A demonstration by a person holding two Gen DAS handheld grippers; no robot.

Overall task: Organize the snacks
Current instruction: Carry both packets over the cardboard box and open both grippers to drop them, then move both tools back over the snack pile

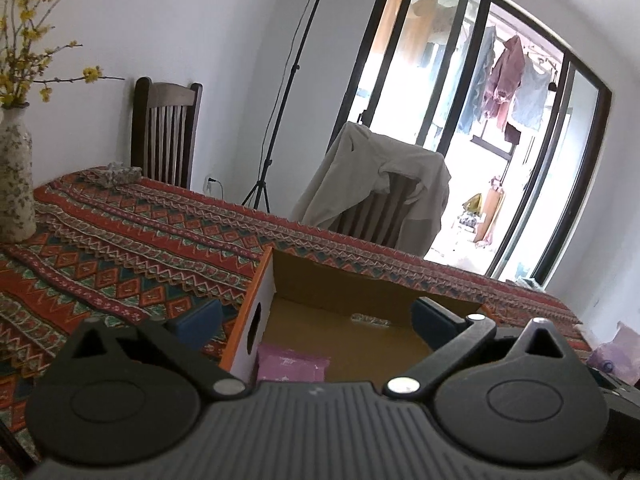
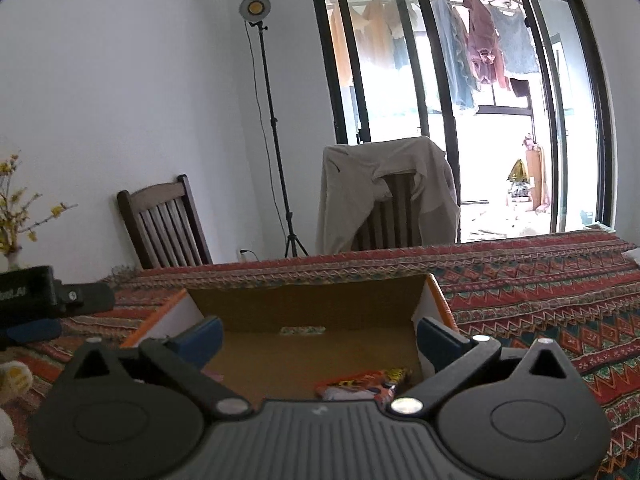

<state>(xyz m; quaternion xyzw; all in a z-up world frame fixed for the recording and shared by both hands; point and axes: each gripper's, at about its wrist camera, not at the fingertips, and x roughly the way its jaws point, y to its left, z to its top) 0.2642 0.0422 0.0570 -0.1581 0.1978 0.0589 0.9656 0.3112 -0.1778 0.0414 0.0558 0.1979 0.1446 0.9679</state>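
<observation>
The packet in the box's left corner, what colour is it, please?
Purple packet, best seen in the left wrist view.

The cardboard box stands open-topped on the table, its upright walls blocking sideways entry, with bare cloth along the far edge.

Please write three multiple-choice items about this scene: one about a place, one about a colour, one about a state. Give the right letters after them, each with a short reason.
1. Where is the purple packet?
A. inside the cardboard box
B. on the wooden chair
C. beside the vase

2. What colour are the flowers in the vase?
A. white
B. yellow
C. blue

3. How does the right gripper stand?
A. shut on a packet
B. shut on the box wall
C. open, holding nothing

Answers: 1 A, the packet lies on the box floor in the left wrist view. 2 B, the blossoms on the twigs are yellow. 3 C, its fingers stand wide apart with only the box interior seen between them.
</observation>
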